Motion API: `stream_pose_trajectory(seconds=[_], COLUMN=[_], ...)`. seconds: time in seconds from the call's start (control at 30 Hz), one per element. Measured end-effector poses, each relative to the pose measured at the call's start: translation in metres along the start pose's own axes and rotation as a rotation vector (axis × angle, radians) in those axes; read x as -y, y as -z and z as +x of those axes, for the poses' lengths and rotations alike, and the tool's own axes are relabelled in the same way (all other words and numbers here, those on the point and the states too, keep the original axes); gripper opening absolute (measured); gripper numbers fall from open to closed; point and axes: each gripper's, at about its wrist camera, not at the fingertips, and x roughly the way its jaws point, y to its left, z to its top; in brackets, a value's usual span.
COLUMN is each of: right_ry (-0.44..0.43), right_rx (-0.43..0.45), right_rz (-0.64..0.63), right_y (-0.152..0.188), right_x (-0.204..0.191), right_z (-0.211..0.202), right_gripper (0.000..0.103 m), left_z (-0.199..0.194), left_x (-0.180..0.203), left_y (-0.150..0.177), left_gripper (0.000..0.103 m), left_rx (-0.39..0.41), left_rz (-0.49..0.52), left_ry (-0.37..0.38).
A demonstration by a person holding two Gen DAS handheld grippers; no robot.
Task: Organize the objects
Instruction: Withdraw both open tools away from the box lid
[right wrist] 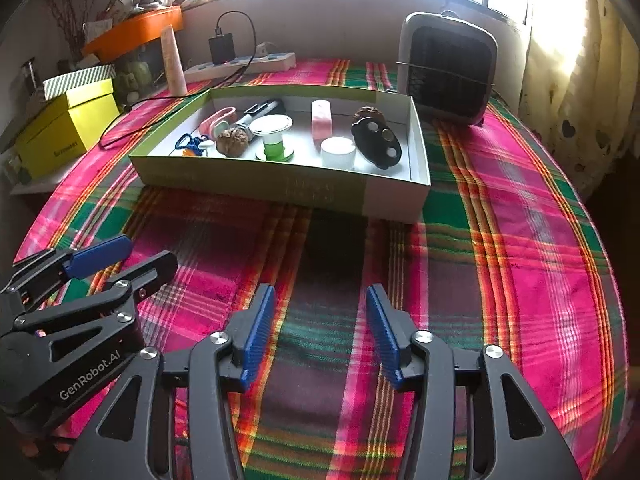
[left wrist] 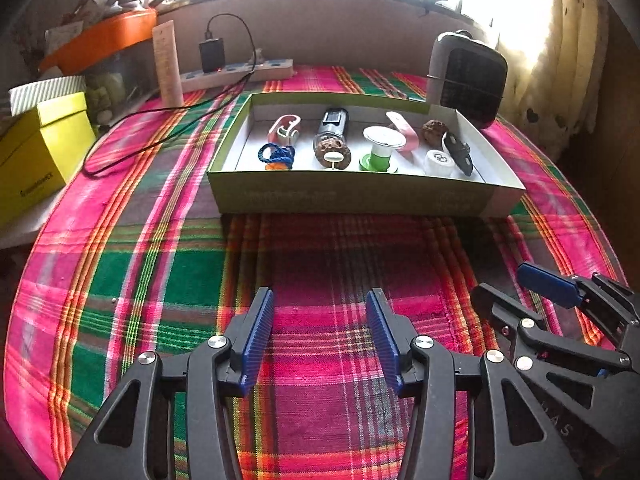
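Both the left tongs (left wrist: 320, 336) and right tongs (right wrist: 320, 332) hover parted and empty above the plaid worktop (left wrist: 160, 280), since every small object already sits gathered inside the shallow box (left wrist: 352, 196).

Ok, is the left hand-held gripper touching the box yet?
Apart. In the left wrist view, the left hand-held gripper is open, with a wide stretch of plaid cloth between its fingertips and the box.

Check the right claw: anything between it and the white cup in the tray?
Only the tray's near wall. The right claw is open over bare tablecloth, and the white cup sits just behind that wall, beside the black oval piece.
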Motion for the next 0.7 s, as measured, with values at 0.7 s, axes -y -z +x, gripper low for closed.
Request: stream_pose_trajectory(seconds=[0.7], right_ry=[0.001], right_rx=[0.000], right_rz=[0.007], right_y=[-0.0001], right_x=[0.0010], right_z=[-0.0002], right_gripper=[0.053], left_z=[0.0005], left_x=[0.0030], left_y=[-0.0001], left_gripper=[0.051], left_rx=[-0.004], left_rz=[0.019], left_ry=[-0.015])
